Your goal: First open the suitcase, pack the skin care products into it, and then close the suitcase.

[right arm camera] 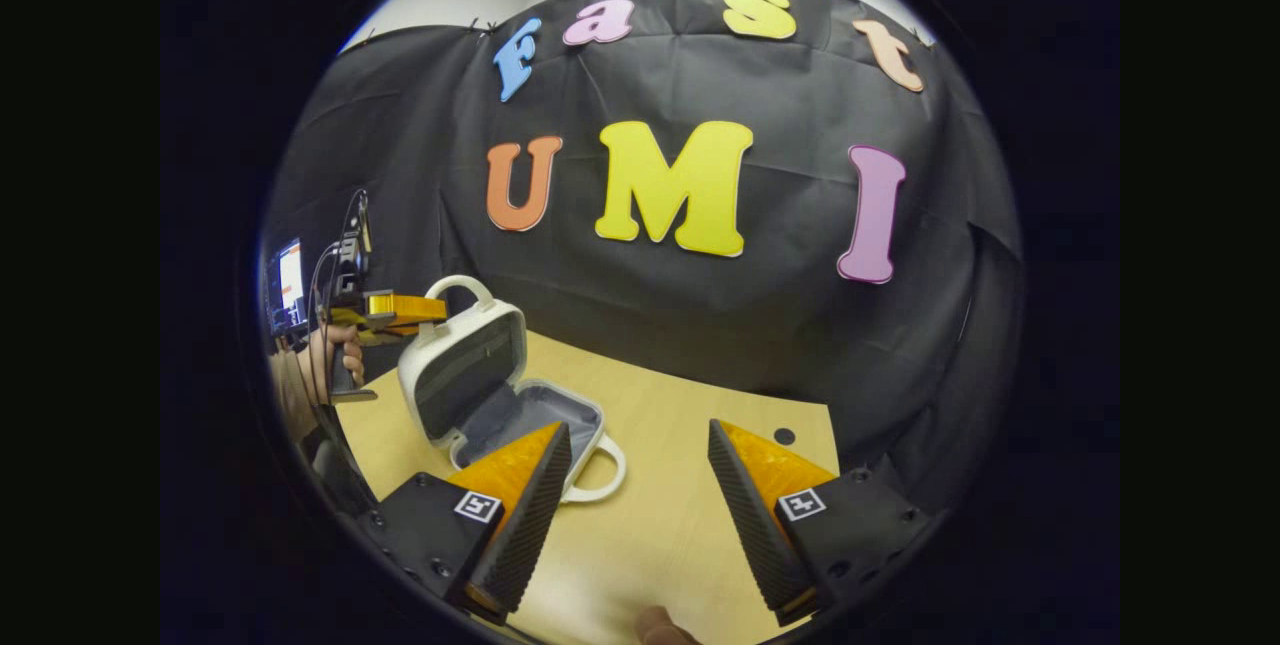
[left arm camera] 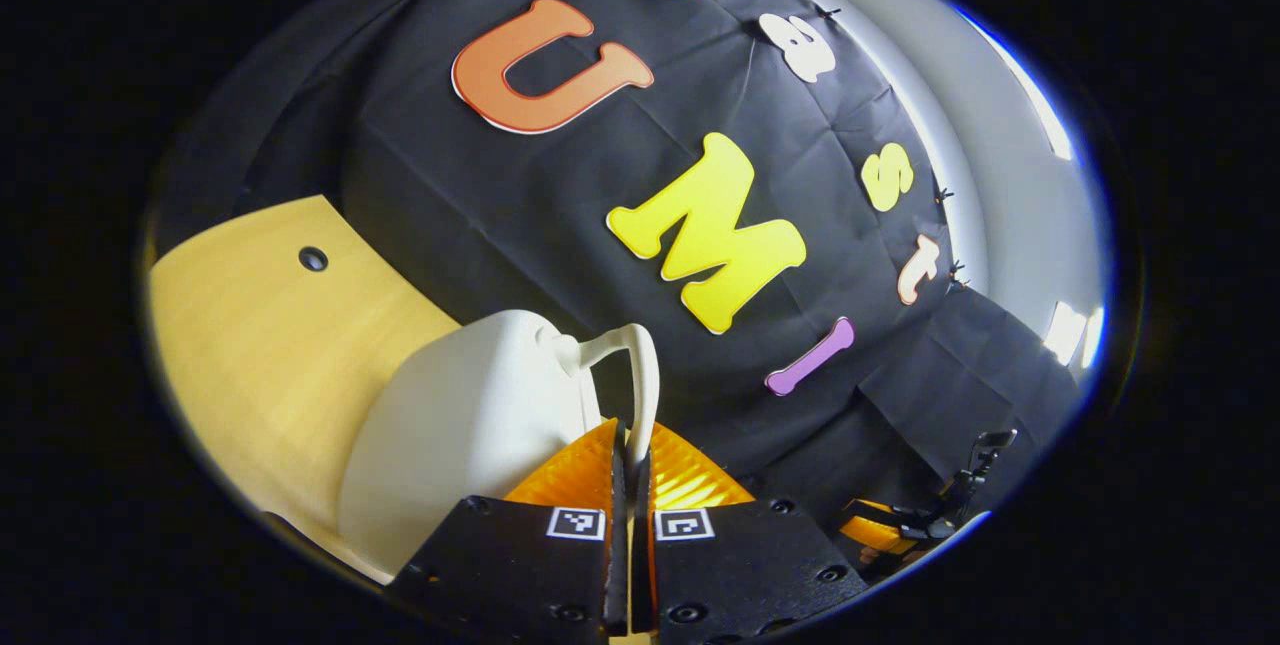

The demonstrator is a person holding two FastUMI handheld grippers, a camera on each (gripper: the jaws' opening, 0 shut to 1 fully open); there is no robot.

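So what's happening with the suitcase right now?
The left gripper is shut on the lid handle of the white suitcase, holding the lid up. The case lies open on the wooden table, and its grey inside looks empty. The right gripper hangs open above the table, holding nothing.

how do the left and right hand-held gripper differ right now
The left hand-held gripper has its fingers pressed shut on the handle of the white suitcase's raised lid; the right hand-held gripper has its fingers spread wide and holds nothing. The left sits up at the lid; the right hangs over the wooden table. Both have orange fingers with ribbed black pads.
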